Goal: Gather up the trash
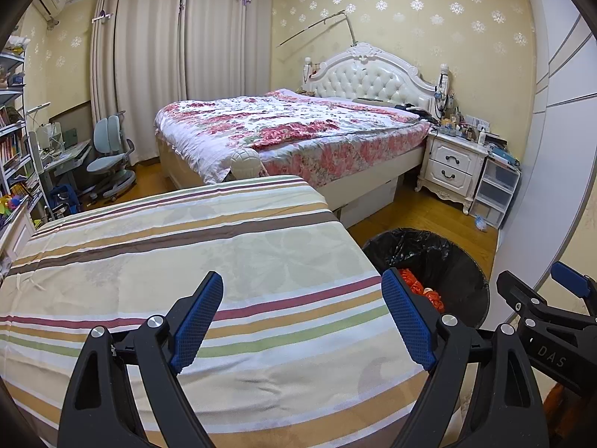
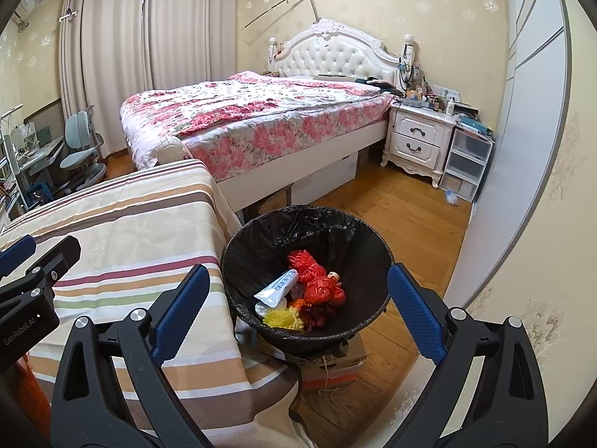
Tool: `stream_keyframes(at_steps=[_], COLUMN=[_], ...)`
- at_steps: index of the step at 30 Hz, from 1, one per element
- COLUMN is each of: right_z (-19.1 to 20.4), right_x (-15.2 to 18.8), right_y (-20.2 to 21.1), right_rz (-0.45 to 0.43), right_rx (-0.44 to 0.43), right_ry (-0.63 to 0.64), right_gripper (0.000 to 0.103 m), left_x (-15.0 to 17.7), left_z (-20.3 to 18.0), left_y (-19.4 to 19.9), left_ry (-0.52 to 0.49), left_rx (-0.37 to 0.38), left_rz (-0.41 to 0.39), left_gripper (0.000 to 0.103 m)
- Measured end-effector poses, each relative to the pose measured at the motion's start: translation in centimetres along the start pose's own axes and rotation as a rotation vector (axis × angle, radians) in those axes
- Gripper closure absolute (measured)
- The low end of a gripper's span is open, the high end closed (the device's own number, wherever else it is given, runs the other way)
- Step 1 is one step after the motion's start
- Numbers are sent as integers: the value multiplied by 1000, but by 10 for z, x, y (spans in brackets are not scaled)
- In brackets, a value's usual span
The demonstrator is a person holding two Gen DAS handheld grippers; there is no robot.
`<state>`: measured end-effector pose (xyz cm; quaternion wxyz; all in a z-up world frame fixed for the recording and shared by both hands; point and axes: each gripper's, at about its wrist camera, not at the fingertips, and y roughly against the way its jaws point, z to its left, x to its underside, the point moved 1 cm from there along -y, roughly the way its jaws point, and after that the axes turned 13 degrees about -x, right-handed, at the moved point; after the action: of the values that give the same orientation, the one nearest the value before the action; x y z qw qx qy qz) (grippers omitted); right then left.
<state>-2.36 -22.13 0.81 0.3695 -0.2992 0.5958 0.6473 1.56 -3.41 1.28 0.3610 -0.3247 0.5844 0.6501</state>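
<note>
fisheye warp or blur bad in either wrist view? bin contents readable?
Left wrist view: strong barrel warp, dark vignette at the corners, sharp overall; the trash bin is half hidden behind the left gripper. Right wrist view: same warp, even soft light, no glare; inside the bin the white tube and red trash show clearly between the open right gripper.

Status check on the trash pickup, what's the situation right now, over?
Left gripper open, empty. Right gripper open, empty. Trash in the black-lined bin: white tube, red bits. Striped cloth bare; nothing blocking.
</note>
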Motion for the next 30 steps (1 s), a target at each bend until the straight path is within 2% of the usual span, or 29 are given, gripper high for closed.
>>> stream_keyframes(at_steps=[30], right_z=[0], right_x=[3], right_y=[-1], right_rz=[7], right_rx=[-1], right_ry=[3], right_gripper=[9], left_x=[4], left_z=[1], left_y=[3], left_ry=[1], left_rx=[1], left_rz=[1], left_gripper=[19])
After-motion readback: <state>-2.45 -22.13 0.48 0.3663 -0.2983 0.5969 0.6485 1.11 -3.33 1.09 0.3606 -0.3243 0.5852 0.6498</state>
